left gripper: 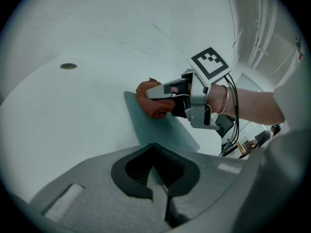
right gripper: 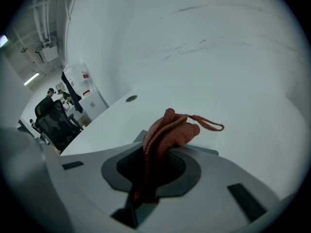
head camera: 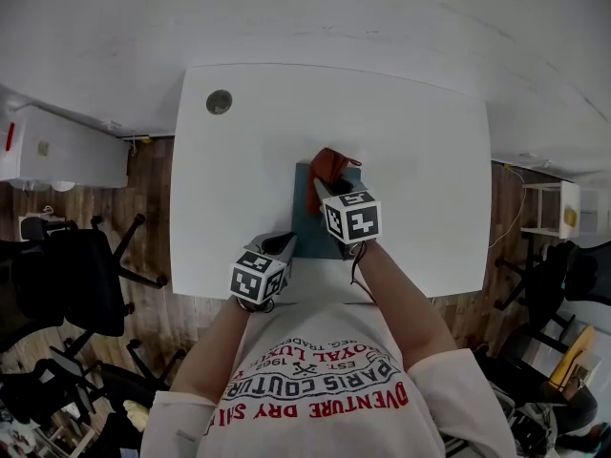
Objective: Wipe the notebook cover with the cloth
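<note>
A grey-blue notebook lies flat on the white table, near its front edge. My right gripper is shut on a bunched red-orange cloth and holds it down on the notebook's far end. In the right gripper view the cloth bulges out of the jaws, with a loop of thread trailing right. The left gripper view shows the cloth on the notebook under the right gripper. My left gripper is shut, its tip at the notebook's near left corner.
A round cable hole sits at the table's far left corner. Black office chairs stand on the wood floor to the left, beside a white cabinet. A small white shelf stands to the right.
</note>
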